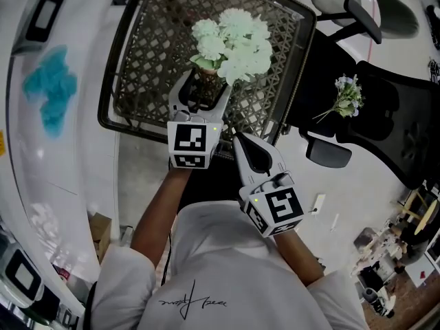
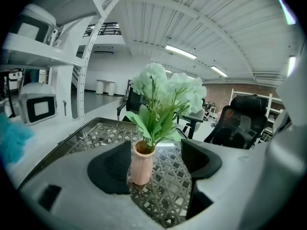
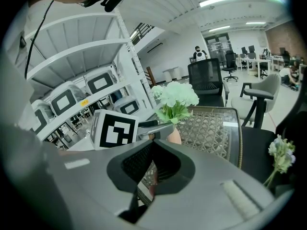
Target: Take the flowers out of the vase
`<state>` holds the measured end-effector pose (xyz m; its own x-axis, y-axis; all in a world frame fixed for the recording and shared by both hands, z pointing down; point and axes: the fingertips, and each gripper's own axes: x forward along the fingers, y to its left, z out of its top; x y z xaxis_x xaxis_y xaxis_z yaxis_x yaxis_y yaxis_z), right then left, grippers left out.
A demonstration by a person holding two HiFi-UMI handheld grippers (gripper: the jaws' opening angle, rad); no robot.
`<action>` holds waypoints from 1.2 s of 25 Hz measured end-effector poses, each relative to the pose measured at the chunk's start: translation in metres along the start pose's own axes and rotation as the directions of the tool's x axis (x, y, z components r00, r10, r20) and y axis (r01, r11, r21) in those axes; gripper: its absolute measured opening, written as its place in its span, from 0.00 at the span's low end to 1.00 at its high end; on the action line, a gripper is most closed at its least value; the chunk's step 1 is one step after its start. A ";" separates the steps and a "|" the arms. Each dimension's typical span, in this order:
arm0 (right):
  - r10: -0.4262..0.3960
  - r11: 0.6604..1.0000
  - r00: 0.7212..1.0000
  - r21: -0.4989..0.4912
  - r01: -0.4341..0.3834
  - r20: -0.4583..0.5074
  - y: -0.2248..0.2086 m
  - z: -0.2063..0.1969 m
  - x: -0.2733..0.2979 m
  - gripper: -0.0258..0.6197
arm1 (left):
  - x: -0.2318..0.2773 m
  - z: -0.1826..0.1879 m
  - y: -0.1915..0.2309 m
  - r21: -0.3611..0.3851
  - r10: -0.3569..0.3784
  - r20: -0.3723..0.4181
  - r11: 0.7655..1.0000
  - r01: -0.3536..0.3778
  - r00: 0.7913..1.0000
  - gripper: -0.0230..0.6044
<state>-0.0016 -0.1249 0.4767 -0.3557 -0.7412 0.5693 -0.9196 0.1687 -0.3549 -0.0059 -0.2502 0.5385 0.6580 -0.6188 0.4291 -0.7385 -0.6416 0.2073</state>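
Woven lattice table (image 1: 130,126) lies bare all round the vase (image 2: 142,166), which stands toward the rim nearest the person. Flowers (image 1: 234,43) in that vase hide most of it from the head view. Left gripper (image 1: 204,82) gapes wide, its 2 jaws flanking the vase without gripping it. Right gripper (image 1: 240,141), closed and empty, hovers near the vase; its view shows the vase half hidden.

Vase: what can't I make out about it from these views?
- Head view: vase body mostly covered by the flowers.
- Left gripper view: whether a pad of the left gripper touches the vase; how deep the flowers sit, hidden by its wall.
- Right gripper view: vase almost entirely behind the left gripper.
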 end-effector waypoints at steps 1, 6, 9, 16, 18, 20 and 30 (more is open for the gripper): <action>-0.001 1.000 1.000 0.001 0.001 -0.001 0.000 0.000 0.000 0.04 | 0.002 0.000 0.000 0.010 -0.002 -0.001 1.000 0.002 1.000 0.55; -0.008 1.000 1.000 0.007 0.008 -0.007 -0.003 -0.001 0.004 0.04 | 0.010 -0.003 0.002 0.034 -0.002 -0.003 0.999 0.002 1.000 0.56; -0.009 1.000 1.000 0.009 0.010 -0.009 -0.004 -0.001 0.005 0.04 | 0.015 -0.004 0.005 0.050 0.002 -0.002 0.999 -0.002 1.000 0.56; -0.017 1.000 1.000 0.018 0.018 -0.012 -0.009 -0.002 0.007 0.04 | 0.028 -0.005 0.009 0.081 0.007 -0.007 0.997 -0.007 1.000 0.56; -0.020 1.000 1.000 0.022 0.020 -0.014 -0.011 -0.003 0.007 0.04 | 0.032 -0.004 0.010 0.089 0.014 -0.012 0.996 -0.013 1.000 0.56; -0.023 0.999 1.000 0.025 0.023 -0.016 -0.013 -0.003 0.007 0.04 | 0.034 -0.004 0.010 0.097 0.022 -0.014 0.995 -0.020 1.000 0.56; -0.034 0.999 0.999 0.038 0.035 -0.029 -0.019 -0.009 0.008 0.04 | 0.044 0.003 0.014 0.121 0.029 0.024 0.992 -0.032 0.999 0.56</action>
<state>0.0118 -0.1287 0.4951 -0.3292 -0.7270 0.6025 -0.9245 0.1182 -0.3625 0.0137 -0.2875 0.5581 0.6395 -0.6477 0.4140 -0.7358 -0.6718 0.0856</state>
